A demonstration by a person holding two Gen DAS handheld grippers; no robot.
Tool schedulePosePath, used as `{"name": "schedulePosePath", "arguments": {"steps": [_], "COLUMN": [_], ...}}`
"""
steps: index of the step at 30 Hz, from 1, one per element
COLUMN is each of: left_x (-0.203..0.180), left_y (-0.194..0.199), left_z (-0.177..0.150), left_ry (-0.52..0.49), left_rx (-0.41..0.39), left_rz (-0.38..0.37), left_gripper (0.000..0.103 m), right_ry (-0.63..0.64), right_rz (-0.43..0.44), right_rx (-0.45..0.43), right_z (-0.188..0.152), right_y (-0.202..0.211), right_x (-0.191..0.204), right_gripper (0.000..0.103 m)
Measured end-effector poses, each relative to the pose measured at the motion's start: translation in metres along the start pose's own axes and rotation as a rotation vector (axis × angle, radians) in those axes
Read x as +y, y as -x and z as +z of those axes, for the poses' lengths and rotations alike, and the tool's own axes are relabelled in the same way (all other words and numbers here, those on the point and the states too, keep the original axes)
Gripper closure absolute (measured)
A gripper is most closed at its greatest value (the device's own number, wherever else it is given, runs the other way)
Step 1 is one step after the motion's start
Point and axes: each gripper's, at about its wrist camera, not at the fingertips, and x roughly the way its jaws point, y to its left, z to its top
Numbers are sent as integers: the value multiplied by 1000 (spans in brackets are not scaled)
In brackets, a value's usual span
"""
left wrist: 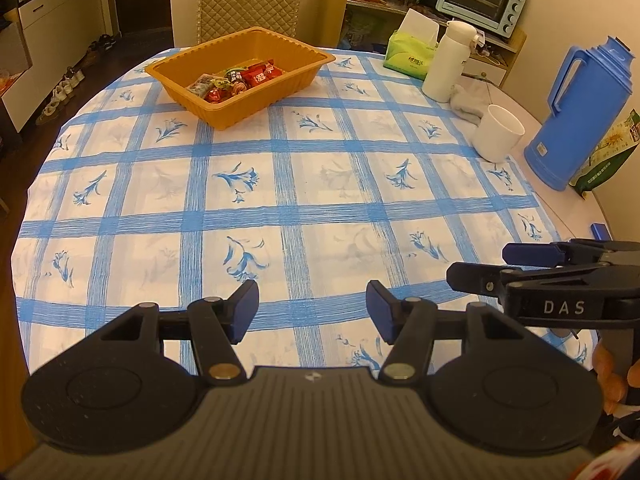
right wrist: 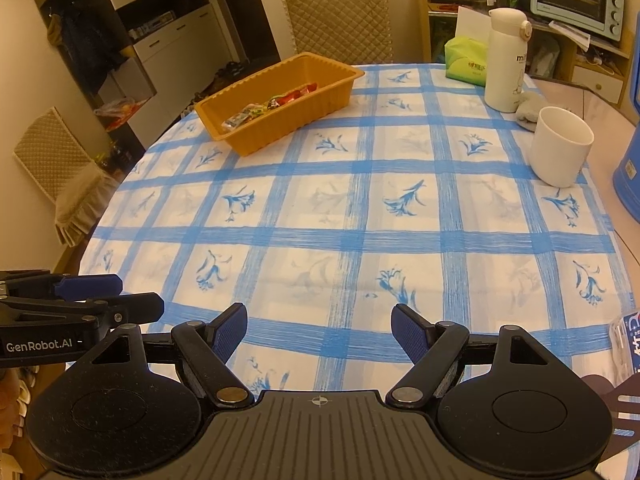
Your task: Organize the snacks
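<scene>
An orange plastic tray (left wrist: 280,46) stands at the far side of the table and holds several wrapped snacks (left wrist: 236,80). It also shows in the right wrist view (right wrist: 320,94), with the snacks (right wrist: 272,104) inside. My left gripper (left wrist: 312,312) is open and empty above the near edge of the blue-checked tablecloth (left wrist: 320,200). My right gripper (right wrist: 319,334) is open and empty beside it. The right gripper shows at the right edge of the left wrist view (left wrist: 516,266). The left gripper shows at the left edge of the right wrist view (right wrist: 132,294).
A white mug (left wrist: 500,132), a white flask (left wrist: 450,62), a green tissue pack (left wrist: 408,56) and a blue thermos jug (left wrist: 580,116) stand along the table's right side. A green bag (left wrist: 612,152) leans by the jug. A quilted chair (right wrist: 340,16) stands behind the table.
</scene>
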Motion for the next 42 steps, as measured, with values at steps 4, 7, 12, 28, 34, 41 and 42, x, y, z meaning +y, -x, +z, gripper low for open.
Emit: {"name": "schedulePosePath", "arguments": {"steps": [4, 7, 12, 28, 34, 41, 42], "left_x": [0, 0, 0, 1, 1, 1, 2], "left_y": [0, 0, 0, 0, 1, 1, 1], "left_z": [0, 0, 0, 0, 0, 0, 1], "left_ry": [0, 0, -1, -1, -1, 0, 1], "left_rx": [-1, -1, -1, -2, -4, -5, -6], "left_rz": [0, 0, -1, 0, -1, 0, -1], "left_gripper": [46, 46, 46, 46, 46, 46, 46], "right_ry": [1, 0, 1, 1, 1, 1, 3], "right_rz": [1, 1, 1, 1, 2, 2, 2], "right_rx": [-1, 0, -1, -1, 0, -1, -1], "right_z": [0, 0, 0, 0, 0, 0, 0], "right_y": [0, 0, 0, 1, 0, 0, 0], "right_x": [0, 0, 0, 1, 2, 2, 3], "right_gripper": [24, 24, 24, 24, 24, 24, 24]}}
